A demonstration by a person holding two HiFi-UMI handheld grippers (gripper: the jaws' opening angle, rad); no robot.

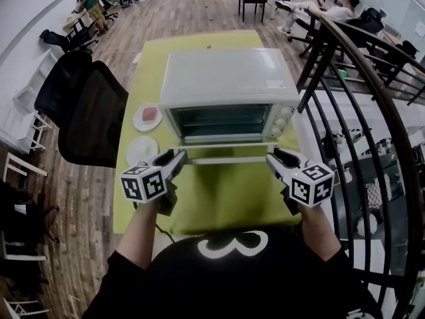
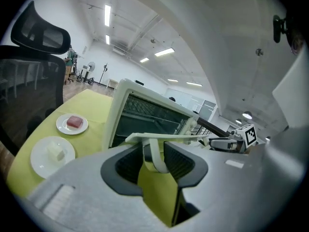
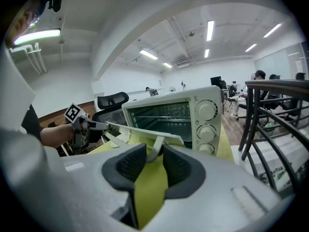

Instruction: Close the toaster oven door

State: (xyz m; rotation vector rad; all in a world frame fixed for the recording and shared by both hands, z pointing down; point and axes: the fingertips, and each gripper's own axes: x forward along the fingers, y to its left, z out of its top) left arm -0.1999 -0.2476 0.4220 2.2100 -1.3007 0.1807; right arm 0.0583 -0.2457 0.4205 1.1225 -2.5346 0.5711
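Clamping 1 toaster oven door handle (image 1: 229, 159): left hand-held gripper (image 1: 178, 157), right hand-held gripper (image 1: 273, 155), jaws part-closed; 2 plates (image 1: 147, 117) (image 1: 142, 149) nearby.

Tabletop (image 1: 212, 201) is wearing a yellow-green cloth, with the toaster oven (image 1: 229, 78) sitting toward its 12 o'clock end. At the oven's 9 o'clock a plate (image 1: 138, 119) is carrying a reddish chunk, and at that one's 6 o'clock another plate (image 1: 133, 153) is carrying a white chunk.
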